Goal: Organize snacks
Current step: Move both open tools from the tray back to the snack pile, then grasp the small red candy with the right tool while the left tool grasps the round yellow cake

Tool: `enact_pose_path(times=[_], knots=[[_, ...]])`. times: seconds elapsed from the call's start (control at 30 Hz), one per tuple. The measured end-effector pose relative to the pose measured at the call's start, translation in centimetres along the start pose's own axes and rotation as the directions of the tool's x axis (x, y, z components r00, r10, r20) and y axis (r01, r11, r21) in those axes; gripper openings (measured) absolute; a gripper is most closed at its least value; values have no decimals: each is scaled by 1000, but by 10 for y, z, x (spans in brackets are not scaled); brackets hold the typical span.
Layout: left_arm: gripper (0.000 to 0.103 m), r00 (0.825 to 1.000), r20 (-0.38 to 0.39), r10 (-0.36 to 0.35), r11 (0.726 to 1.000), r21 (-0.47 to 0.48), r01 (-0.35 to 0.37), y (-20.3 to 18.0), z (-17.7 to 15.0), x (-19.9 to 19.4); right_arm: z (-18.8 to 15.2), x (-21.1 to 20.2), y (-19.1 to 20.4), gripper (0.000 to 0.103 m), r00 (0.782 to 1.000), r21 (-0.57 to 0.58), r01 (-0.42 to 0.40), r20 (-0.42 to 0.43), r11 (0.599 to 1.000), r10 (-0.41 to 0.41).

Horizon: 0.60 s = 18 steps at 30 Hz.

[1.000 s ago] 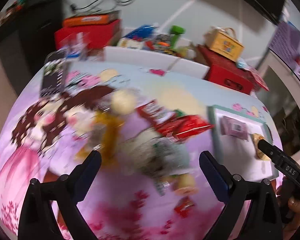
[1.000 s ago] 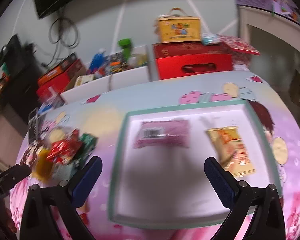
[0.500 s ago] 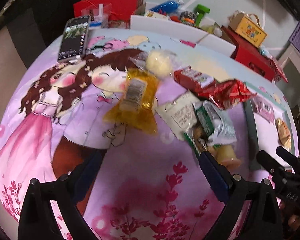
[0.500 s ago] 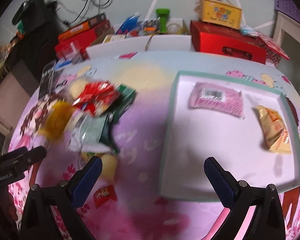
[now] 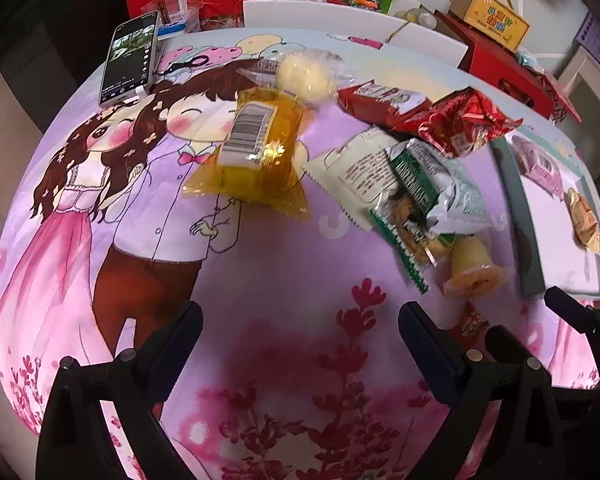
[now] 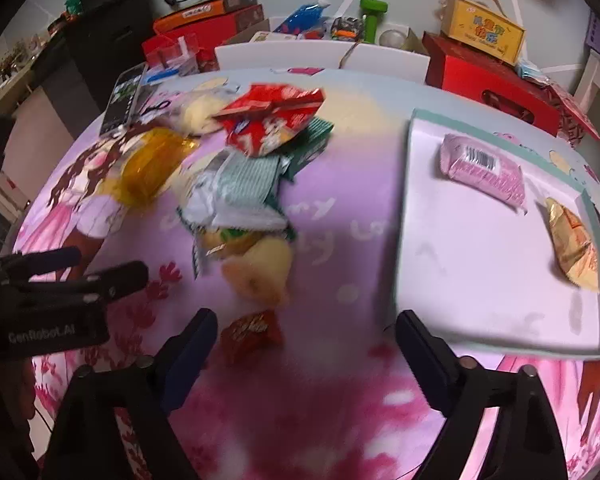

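Note:
A pile of snacks lies on the cartoon-print tablecloth: an amber packet [image 5: 260,148] [image 6: 152,164], a red bag [image 5: 464,124] [image 6: 272,120], a green-and-white bag [image 5: 432,192] [image 6: 240,188], a yellow bun [image 5: 472,272] [image 6: 260,276] and a small red candy [image 6: 252,332]. A white tray with a teal rim [image 6: 404,216] [image 5: 516,216] holds a pink packet [image 6: 484,168] and a golden packet [image 6: 572,248]. My left gripper [image 5: 300,332] is open and empty, short of the pile. My right gripper [image 6: 304,332] is open and empty, over the small red candy.
A phone [image 5: 130,58] lies at the table's far left. Behind the table stand white boxes [image 6: 320,56], red boxes [image 6: 492,84] and a yellow carton [image 6: 482,32]. The left gripper shows at the left in the right wrist view [image 6: 100,280].
Both grippers have pulled back and risen. The right one has swung left from over the tray toward the snack pile. Both stay open.

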<state>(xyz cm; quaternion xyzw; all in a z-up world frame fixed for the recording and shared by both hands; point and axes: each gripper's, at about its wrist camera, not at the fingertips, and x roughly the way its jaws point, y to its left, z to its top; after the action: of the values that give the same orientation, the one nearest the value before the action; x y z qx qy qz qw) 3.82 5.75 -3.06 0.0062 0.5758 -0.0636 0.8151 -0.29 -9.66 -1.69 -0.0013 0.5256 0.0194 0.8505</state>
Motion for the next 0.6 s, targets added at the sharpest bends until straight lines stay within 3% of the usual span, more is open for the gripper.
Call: enact_pose_path(times=[0.3, 0.37, 0.43, 0.6], knots=[[98, 1000, -10, 27, 1000, -4, -27, 4, 1, 1, -7, 17, 11, 81, 999, -33, 3, -45, 999, -4], [98, 999, -8, 35, 999, -5, -35, 5, 3, 2, -7, 21, 11, 72, 999, -30, 1, -53, 1000, -3], [98, 999, -6, 40, 999, -4, -40, 5, 3, 1, -8, 24, 11, 71, 998, -28, -5, -60, 1000, 3], [98, 999, -3, 43, 999, -1, -43, 6, 7, 3, -9, 26, 12, 55, 998, -32, -21, -57, 999, 19]])
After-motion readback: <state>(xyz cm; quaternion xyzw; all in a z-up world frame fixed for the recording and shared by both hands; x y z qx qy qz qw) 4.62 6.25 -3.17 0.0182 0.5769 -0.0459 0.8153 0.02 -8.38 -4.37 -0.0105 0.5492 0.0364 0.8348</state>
